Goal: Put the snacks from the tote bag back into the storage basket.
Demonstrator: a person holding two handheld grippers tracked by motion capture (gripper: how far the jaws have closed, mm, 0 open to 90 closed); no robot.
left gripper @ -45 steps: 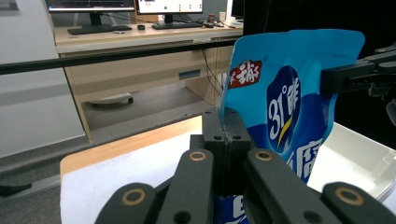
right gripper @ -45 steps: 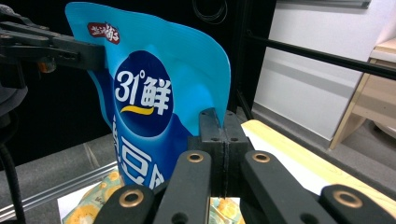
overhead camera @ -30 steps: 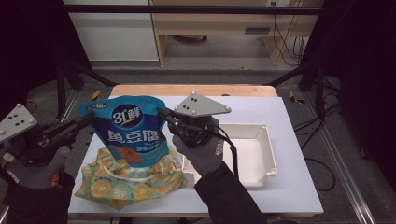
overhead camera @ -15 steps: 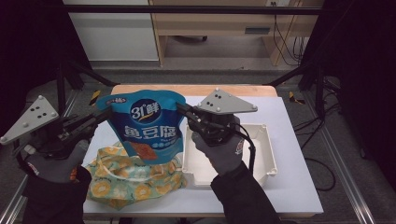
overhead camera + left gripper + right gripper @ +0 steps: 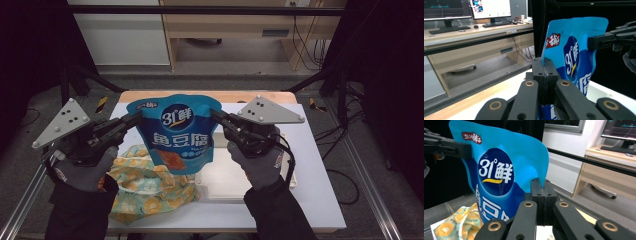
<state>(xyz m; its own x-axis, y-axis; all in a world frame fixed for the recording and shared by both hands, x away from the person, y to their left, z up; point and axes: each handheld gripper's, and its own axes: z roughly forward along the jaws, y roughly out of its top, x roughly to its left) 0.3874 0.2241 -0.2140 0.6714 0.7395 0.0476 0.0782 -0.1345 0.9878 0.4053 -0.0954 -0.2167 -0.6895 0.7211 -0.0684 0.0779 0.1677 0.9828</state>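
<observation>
Blue snack pouch hangs in the air above the table, held upright between the two grippers, its printed face toward the high camera. Left gripper pinches the pouch's upper left edge; right gripper pinches the upper right edge. Both sets of jaws are pressed together on the film, as the left gripper view and the right gripper view show at close range.

Progress, as I judge it: the lift is done, the pouch is clear of the surface and carried level. What looks left is the setting down, most likely into the white tray that sits on the table just below and to the right of the pouch (its floor looks bare, though the pouch covers part of it).

Around it: a yellow-green patterned bag lies flat on the white table top at the left, under the pouch's lower corner. The tray's near rim is the one thing to clear; the pouch bottom hangs close over it. The right gripper's cable loops beside the tray and could drag across it.

Beyond the table: a desk and dark frame rails, well apart.
</observation>
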